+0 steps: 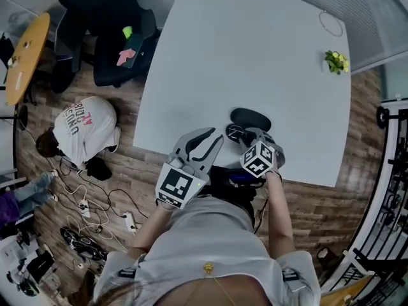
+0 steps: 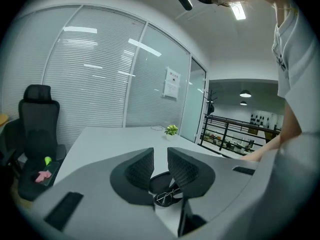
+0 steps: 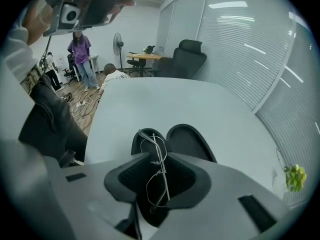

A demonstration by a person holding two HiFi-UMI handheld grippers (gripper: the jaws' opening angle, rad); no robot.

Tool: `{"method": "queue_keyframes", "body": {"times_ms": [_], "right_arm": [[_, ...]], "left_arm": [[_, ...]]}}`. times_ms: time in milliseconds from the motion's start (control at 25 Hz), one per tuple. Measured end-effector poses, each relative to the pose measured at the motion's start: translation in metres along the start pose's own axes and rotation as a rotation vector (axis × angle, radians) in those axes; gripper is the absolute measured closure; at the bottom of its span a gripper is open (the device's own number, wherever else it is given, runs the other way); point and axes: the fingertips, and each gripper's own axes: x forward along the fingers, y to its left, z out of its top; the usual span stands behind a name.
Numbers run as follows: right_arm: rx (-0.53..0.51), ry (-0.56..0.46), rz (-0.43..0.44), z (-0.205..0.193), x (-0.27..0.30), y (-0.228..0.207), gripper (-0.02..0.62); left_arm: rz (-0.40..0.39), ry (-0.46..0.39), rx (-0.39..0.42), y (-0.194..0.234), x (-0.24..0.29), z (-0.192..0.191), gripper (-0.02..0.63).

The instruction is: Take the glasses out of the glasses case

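"Where were the glasses (image 3: 161,169)?"

"Pinched between the 2 jaws of the right gripper (image 3: 159,159), at the near side of the glasses case (image 1: 250,118)."

"And the case?"

"It lay open on the white table (image 1: 242,50), close to the near edge, its 2 halves side by side."

"The left gripper (image 2: 160,159)?"

"Its jaws stood a little apart, and it was just left of the case."

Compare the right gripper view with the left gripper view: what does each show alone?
Only the right gripper view: the right gripper shut on the glasses, people near a fan. Only the left gripper view: the left gripper open, holding nothing, and a railing. Both: the open glasses case, the potted plant, the table.
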Motion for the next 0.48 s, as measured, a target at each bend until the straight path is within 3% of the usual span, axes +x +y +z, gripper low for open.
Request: {"method": "queue_keyframes", "body": {"times_ms": [240, 480], "right_arm": [[-0.054, 0.071, 0.051, -0.012, 0.021, 0.003, 0.486], [-0.101, 0.071, 0.056, -0.012, 0.023, 0.011, 0.525]], "left_arm": [[0.025, 0.008, -0.015, 0.009, -0.006, -0.006, 0.52], [0.019, 0.004, -0.018, 0.01, -0.007, -0.005, 0.52]]}}
